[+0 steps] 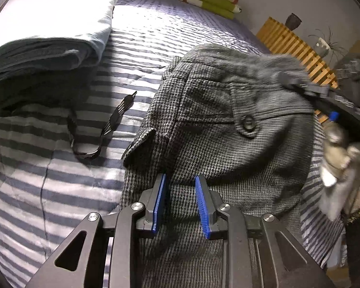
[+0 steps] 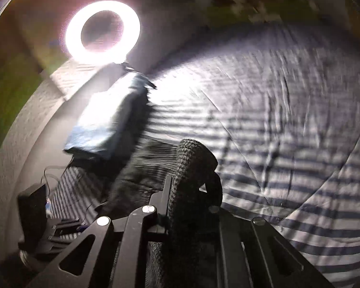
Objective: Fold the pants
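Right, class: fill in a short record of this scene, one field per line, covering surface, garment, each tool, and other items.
surface: striped bedspread
garment: houndstooth pants, buttoned pocket facing up
left tool: pads either side of a pants fold
right tool: shut on pants fabric
other items: folded clothes stack, loose strap, ring light

Grey houndstooth pants [image 1: 228,129] lie bunched on the striped bedspread [image 1: 60,180], button upward

Rough woven houndstooth pants [image 1: 228,129], glossy striped bedspread [image 1: 136,38]
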